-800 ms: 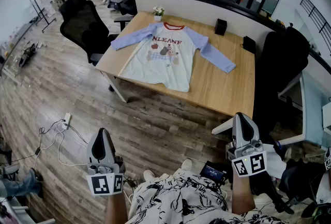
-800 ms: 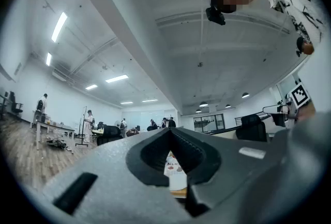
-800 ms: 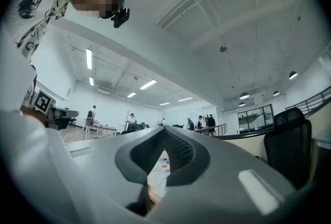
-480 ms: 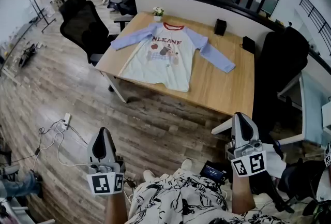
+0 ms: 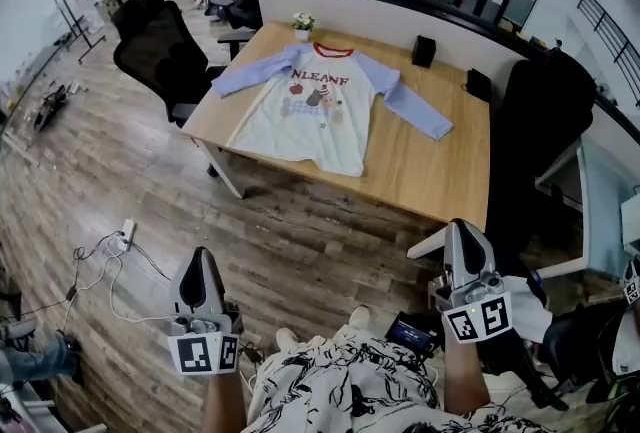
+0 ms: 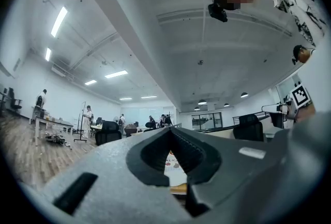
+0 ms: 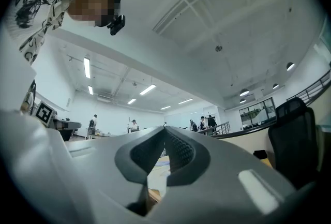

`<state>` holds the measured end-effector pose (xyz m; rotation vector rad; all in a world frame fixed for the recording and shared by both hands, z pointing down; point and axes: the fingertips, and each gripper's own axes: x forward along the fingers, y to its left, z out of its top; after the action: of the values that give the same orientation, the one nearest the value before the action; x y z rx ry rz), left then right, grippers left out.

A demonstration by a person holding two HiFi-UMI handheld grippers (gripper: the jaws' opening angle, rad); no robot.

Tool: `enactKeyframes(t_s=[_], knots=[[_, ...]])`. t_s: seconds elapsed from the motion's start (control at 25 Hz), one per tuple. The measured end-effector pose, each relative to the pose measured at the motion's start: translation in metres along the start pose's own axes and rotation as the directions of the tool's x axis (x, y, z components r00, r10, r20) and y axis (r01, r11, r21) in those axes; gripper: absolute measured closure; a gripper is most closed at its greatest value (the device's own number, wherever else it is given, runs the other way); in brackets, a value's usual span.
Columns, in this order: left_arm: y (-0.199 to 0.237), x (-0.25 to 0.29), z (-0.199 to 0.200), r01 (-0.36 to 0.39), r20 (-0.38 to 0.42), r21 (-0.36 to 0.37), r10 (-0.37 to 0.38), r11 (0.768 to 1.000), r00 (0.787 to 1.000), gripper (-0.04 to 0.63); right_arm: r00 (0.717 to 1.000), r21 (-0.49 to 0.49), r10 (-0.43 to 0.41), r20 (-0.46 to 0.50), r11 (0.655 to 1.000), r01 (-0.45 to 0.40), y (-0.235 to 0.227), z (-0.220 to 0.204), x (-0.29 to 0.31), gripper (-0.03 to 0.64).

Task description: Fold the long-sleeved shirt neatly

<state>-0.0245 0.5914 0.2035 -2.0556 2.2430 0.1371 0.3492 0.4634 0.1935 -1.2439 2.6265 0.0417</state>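
Observation:
A long-sleeved shirt (image 5: 316,111) lies flat and spread out on the wooden table (image 5: 420,166), white body, pale blue sleeves, red collar, print on the chest. My left gripper (image 5: 201,259) is low at the left, well short of the table, its jaws shut with nothing between them. At the lower right my right gripper (image 5: 461,231) is likewise shut and empty, near the table's front right corner but apart from it. Through the shut jaws of the left gripper (image 6: 170,132) and of the right gripper (image 7: 165,132), a strip of the shirt (image 6: 176,168) shows far off.
Black office chairs stand left (image 5: 160,46) and right (image 5: 545,126) of the table. A small potted plant (image 5: 302,23) and two black boxes (image 5: 424,51) sit near the table's far edge. Cables and a power strip (image 5: 125,236) lie on the wood floor at the left.
The right gripper has drifted slightly left and down in the head view. The left gripper and the shirt have not moved.

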Motion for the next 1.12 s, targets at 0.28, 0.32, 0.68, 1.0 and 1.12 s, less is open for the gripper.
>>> enactKeyframes(t_s=[0.28, 0.32, 0.68, 1.0, 1.12], knots=[[-0.003, -0.002, 0.001, -0.002, 0.018, 0.018, 0.002, 1.0, 1.0, 0.495, 1.0, 0.002, 0.006, -0.026, 1.0, -0.006, 0.002, -0.007, 0.0, 0.521], [-0.002, -0.001, 0.001, -0.009, 0.02, 0.011, 0.009, 1.0, 1.0, 0.46, 1.0, 0.003, 0.006, -0.029, 1.0, -0.006, 0.001, -0.008, 0.0, 0.504], [0.011, 0.001, 0.001, -0.099, 0.022, 0.057, 0.098, 0.993, 0.995, 0.197, 1.0, 0.006, -0.004, -0.025, 1.0, 0.004, -0.006, -0.011, 0.006, 0.26], [-0.007, 0.013, -0.008, -0.102, -0.004, 0.077, 0.103, 0.992, 0.995, 0.036, 0.999, 0.005, -0.041, -0.022, 0.999, 0.041, -0.031, -0.014, 0.005, 0.133], [-0.019, 0.021, -0.016, -0.128, -0.026, 0.092, 0.131, 0.988, 0.991, 0.016, 0.999, 0.008, -0.031, -0.03, 0.999, 0.032, -0.051, -0.017, 0.008, 0.133]])
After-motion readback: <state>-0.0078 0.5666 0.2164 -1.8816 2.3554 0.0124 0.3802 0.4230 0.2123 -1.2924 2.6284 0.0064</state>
